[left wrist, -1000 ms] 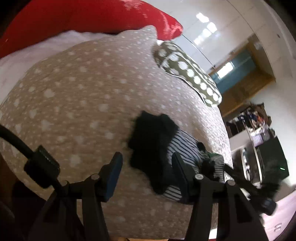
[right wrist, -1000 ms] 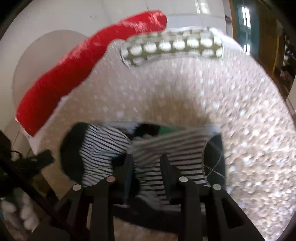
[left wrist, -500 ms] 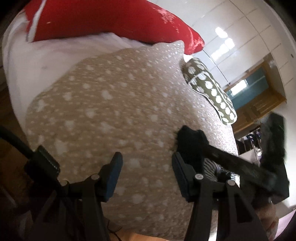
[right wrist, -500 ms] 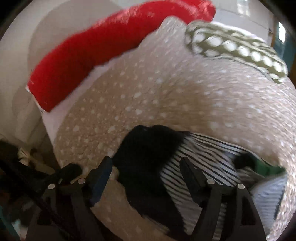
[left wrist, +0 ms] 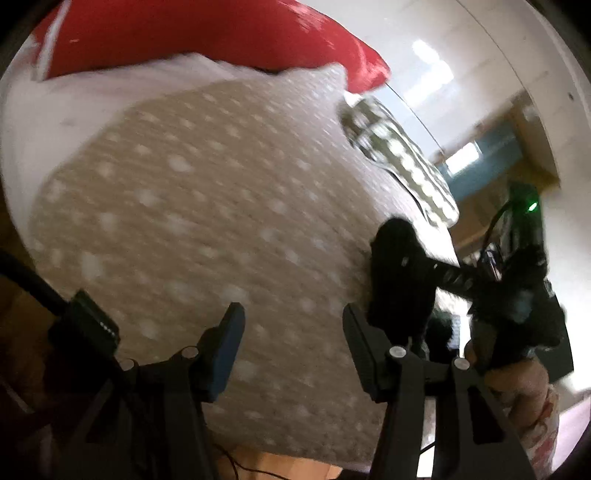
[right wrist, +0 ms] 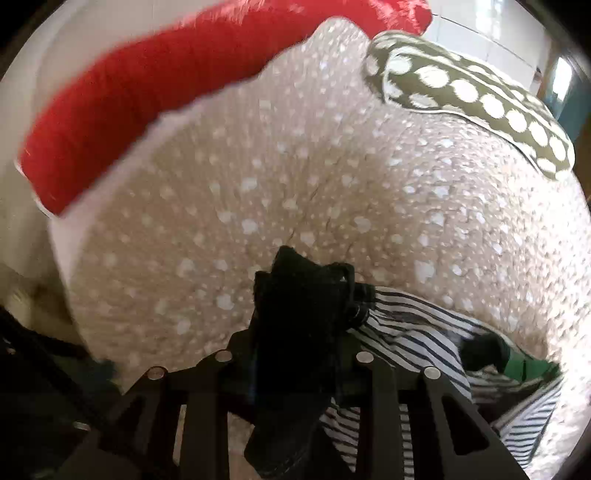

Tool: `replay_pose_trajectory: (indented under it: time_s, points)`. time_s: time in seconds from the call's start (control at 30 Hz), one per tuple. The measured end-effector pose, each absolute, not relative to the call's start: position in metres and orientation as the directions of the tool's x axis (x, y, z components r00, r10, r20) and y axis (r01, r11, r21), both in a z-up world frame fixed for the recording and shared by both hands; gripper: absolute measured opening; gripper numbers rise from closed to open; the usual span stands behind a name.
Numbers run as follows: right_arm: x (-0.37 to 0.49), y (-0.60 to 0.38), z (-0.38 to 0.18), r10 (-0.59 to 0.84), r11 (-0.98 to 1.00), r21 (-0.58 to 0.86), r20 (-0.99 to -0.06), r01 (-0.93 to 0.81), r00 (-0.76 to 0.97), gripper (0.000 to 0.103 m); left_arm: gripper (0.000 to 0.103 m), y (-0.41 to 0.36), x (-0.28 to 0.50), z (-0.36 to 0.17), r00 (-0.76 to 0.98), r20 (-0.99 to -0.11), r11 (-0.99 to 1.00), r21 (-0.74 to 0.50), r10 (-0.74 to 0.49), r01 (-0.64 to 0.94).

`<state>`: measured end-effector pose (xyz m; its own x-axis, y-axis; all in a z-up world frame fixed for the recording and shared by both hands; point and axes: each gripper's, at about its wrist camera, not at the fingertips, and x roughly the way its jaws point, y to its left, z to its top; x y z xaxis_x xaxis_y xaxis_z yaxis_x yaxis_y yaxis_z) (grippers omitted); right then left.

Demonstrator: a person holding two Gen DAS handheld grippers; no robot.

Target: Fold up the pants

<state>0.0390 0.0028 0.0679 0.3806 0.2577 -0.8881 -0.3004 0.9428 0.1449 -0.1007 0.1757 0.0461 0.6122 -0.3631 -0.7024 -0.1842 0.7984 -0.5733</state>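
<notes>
Left wrist view: looking across a tan spotted blanket (left wrist: 207, 206), blurry. Left gripper (left wrist: 291, 343) hanging wide open, holding nothing, only blanket between its fingers. Showing a red pillow (left wrist: 192, 33) at 12 o'clock and a green dotted pillow (left wrist: 402, 155) at 2 o'clock. Showing the black pants (left wrist: 400, 280) at 3 o'clock, bunched up, close past the right-side finger. Cannot tell whether touching that finger. Showing the right gripper (left wrist: 424, 264) at 3 o'clock too, reaching in from the side and biting the black pants. Peeking a hand (left wrist: 517, 384) at 4 o'clock behind it.

Right wrist view: right gripper (right wrist: 295, 350) squeezing tight on the black pants (right wrist: 299, 332), right in the middle, toward 6 o'clock. Hiding the fingertips under the cloth. Pants sticking up in a lump and hanging down between the fingers. Lying just beside, at 4 o'clock, a striped cloth (right wrist: 413, 339) with a bit of green (right wrist: 524, 365) at its far end. Red pillow (right wrist: 155, 92) sitting at 10 o'clock, dotted pillow (right wrist: 476, 92) at 2 o'clock.

Judging how far along: only just starting. Pants looking crumpled, not flat, no neat fold showing. Probably needing spreading out on the blanket first, then folding. Left gripper likely needing to grab the other side.
</notes>
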Motion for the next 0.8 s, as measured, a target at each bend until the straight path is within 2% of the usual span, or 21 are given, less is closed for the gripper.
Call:
replay_pose_trajectory:
  time_s: [0.27, 0.43, 0.5, 0.53, 0.57, 0.6, 0.73, 0.8]
  points:
    - [0.006, -0.092, 0.116, 0.449, 0.893, 0.397, -0.759, -0.211, 0.472, 0.03, 0.054, 0.126, -0.098, 0.062, 0.581, -0.705, 0.831, -0.549, -0.406, -0.086]
    - [-0.012, -0.167, 0.112, 0.461, 0.871, 0.478, -0.71, -0.117, 0.532, 0.031, 0.054, 0.098, -0.091, 0.069, 0.56, -0.711, 0.843, -0.536, -0.425, -0.04]
    - [-0.02, -0.197, 0.099, 0.454, 0.863, 0.5, -0.712, -0.067, 0.536, 0.038, 0.054, 0.083, -0.087, 0.069, 0.544, -0.72, 0.852, -0.524, -0.431, -0.019]
    - [-0.025, -0.21, 0.091, 0.427, 0.872, 0.489, -0.729, -0.03, 0.535, 0.044, 0.054, 0.076, -0.085, 0.07, 0.537, -0.725, 0.856, -0.516, -0.432, -0.007]
    - [-0.029, -0.221, 0.085, 0.394, 0.883, 0.469, -0.748, 0.005, 0.535, 0.055, 0.054, 0.071, -0.085, 0.07, 0.533, -0.727, 0.86, -0.51, -0.433, 0.003]
    - [-0.035, -0.232, 0.082, 0.347, 0.898, 0.438, -0.764, 0.043, 0.544, 0.057, 0.054, 0.062, -0.082, 0.072, 0.527, -0.731, 0.867, -0.498, -0.433, 0.021]
    - [-0.057, -0.265, 0.097, 0.242, 0.91, 0.397, -0.741, 0.118, 0.627, 0.057, 0.054, 0.029, -0.071, 0.082, 0.516, -0.731, 0.876, -0.475, -0.446, 0.084]
    - [-0.062, -0.266, 0.113, 0.266, 0.903, 0.422, -0.699, 0.082, 0.664, 0.046, 0.054, 0.011, -0.065, 0.084, 0.508, -0.728, 0.874, -0.471, -0.46, 0.117]
